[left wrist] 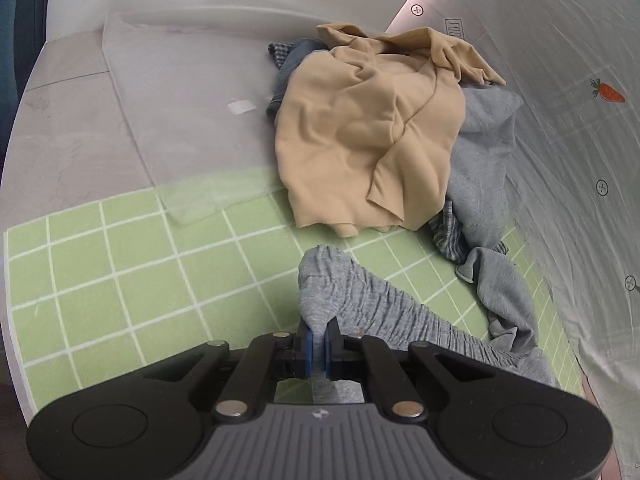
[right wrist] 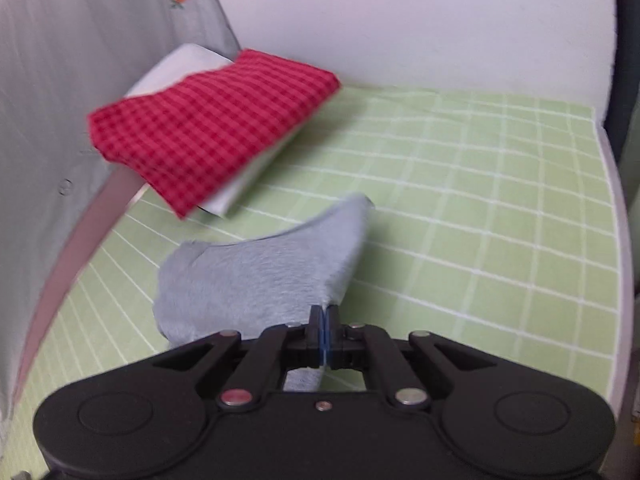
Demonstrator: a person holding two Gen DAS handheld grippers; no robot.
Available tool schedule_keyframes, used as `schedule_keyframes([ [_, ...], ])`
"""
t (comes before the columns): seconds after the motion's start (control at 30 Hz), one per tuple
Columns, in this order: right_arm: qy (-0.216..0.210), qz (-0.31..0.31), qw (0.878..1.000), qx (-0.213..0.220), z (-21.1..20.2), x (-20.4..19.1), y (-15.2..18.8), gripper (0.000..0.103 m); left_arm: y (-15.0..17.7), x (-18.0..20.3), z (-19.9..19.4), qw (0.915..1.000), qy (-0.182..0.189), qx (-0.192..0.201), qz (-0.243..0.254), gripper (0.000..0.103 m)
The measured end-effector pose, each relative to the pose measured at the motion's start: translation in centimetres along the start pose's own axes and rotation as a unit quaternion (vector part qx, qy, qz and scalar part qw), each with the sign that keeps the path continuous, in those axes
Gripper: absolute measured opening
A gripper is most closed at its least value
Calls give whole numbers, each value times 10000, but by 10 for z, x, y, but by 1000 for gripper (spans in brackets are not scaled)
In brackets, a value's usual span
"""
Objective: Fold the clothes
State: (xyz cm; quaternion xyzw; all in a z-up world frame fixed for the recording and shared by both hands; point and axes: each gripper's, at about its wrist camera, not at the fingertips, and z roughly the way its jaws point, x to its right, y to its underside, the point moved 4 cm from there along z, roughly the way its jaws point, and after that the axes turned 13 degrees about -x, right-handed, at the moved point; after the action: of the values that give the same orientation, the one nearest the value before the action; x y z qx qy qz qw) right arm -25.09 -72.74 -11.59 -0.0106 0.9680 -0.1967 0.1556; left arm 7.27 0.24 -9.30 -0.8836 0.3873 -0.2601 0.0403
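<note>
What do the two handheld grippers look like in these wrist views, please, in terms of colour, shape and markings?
Both look alike. The left gripper has a broad black body with round raised discs at each side, black linkage bars with silver pivot pins, blue pads on short black fingers, and a ribbed grey centre panel bearing a small round emblem. The right gripper shows the same build, though one pivot pin looks reddish. No cables or sleeves show.

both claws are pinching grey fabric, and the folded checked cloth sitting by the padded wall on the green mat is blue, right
Not quite. The folded checked cloth is red, not blue, as the right wrist view shows. The rest holds: the left claw and right claw each pinch grey fabric, and the cloth sits by the padded wall on the green mat.
</note>
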Motion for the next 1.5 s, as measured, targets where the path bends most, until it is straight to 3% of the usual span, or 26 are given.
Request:
schedule_keyframes([
  [0.23, 191, -129, 9997, -73, 0, 28, 21, 1, 2, -11, -6, 9996, 69, -84, 248, 6],
  [0.67, 603, -617, 9957, -333, -12, 73, 52, 1, 28, -59, -23, 9970, -324, -373, 590, 7],
  [0.8, 694, -895, 9929, -372, -14, 74, 58, 1, 39, -59, -25, 9926, -600, -463, 951, 13],
  [0.87, 769, -1010, 9911, -392, -16, 69, 57, 3, 41, -54, -28, 9889, -806, -427, 1176, 25],
  [0.93, 854, -1112, 9894, -389, -19, 64, 57, 17, 41, -48, -34, 9847, -974, -297, 1413, 49],
  [0.97, 908, -1156, 9886, -338, -21, 60, 56, 41, 41, -44, -37, 9826, -1039, -203, 1525, 57],
  [1.0, 969, -1201, 9877, -268, -24, 56, 55, 61, 39, -39, -41, 9808, -1088, -75, 1615, 71],
  [1.03, 1036, -1274, 9863, -176, -27, 51, 55, 67, 38, -34, -45, 9788, -1137, 51, 1705, 80],
  [1.2, 984, -1853, 9777, 66, -37, 13, 54, 97, 34, 1, -50, 9659, -1219, 293, 2265, 97],
  [1.33, 953, -2235, 9699, 154, -37, -25, 61, 103, 37, 33, -37, 9554, -1143, 182, 2716, 98],
  [1.5, 669, -2253, 9720, -6, -33, -65, 78, 103, 42, 74, -3, 9485, -820, -255, 3048, 99],
])
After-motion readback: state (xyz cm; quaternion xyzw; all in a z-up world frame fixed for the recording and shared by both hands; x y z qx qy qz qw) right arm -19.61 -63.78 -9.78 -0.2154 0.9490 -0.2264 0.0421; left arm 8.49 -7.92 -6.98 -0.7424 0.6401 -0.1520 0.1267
